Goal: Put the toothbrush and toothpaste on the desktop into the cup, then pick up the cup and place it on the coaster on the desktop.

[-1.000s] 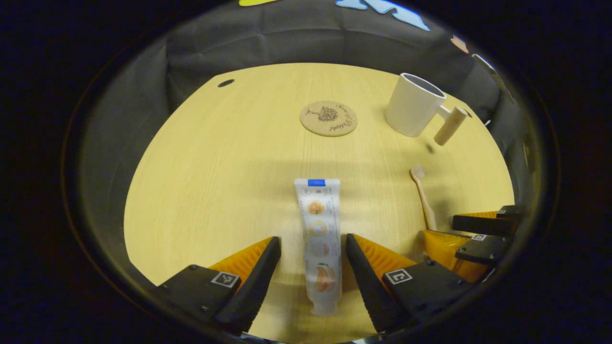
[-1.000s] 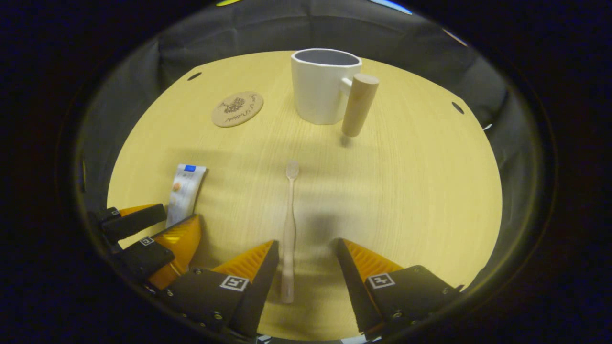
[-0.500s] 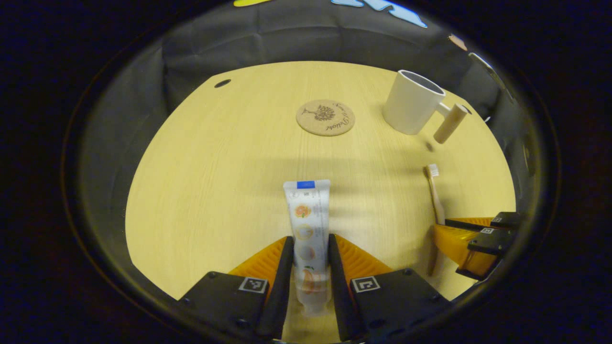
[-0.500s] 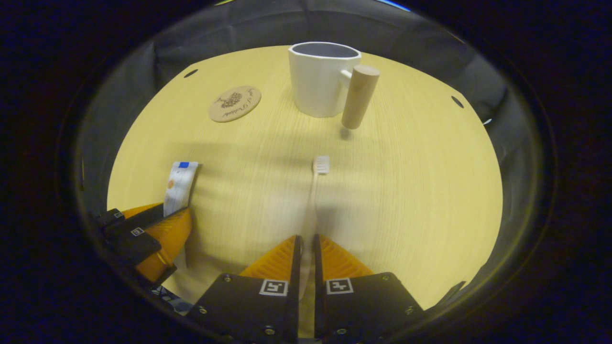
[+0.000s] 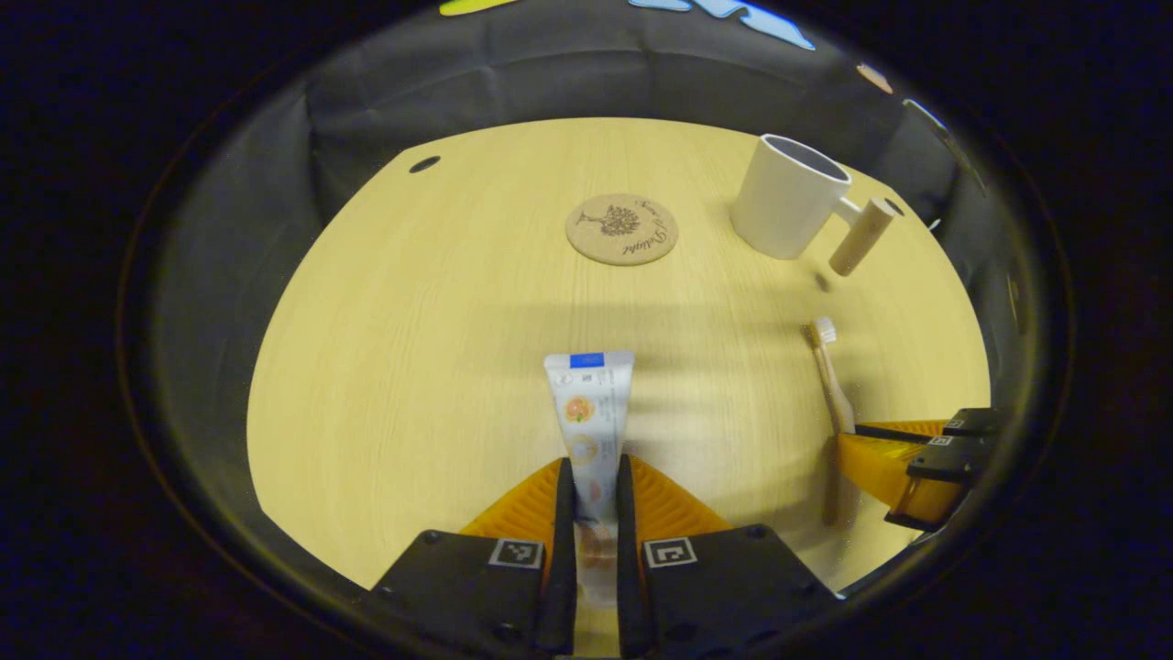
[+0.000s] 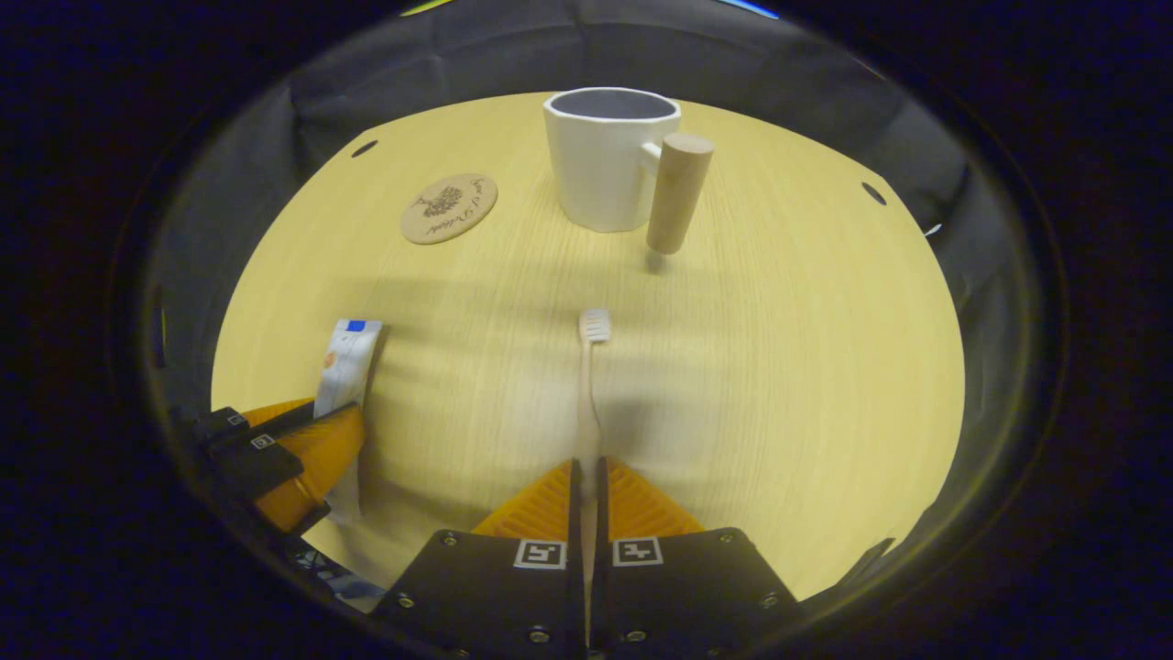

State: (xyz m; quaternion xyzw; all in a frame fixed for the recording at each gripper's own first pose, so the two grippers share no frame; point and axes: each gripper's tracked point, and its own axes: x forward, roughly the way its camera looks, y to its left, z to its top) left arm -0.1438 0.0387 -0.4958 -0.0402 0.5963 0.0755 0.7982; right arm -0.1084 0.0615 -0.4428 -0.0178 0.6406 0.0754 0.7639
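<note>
In the left gripper view my left gripper is shut on the white toothpaste tube, which points away over the wooden desktop. In the right gripper view my right gripper is shut on the handle of the pale toothbrush, bristle head pointing toward the cup. The white cup with a wooden peg handle stands upright at the far side; the left gripper view has the cup at the far right. The round cork coaster lies left of the cup, and the coaster is bare.
The right gripper with the toothbrush sits at the right edge of the left gripper view. The left gripper with the toothpaste is at the lower left of the right gripper view. Small holes mark the desktop near its dark cloth-backed edges.
Both grippers went from wide open around their items to shut on them. The toothbrush turned so its bristles face up, and the toothpaste tube is squeezed tighter.
</note>
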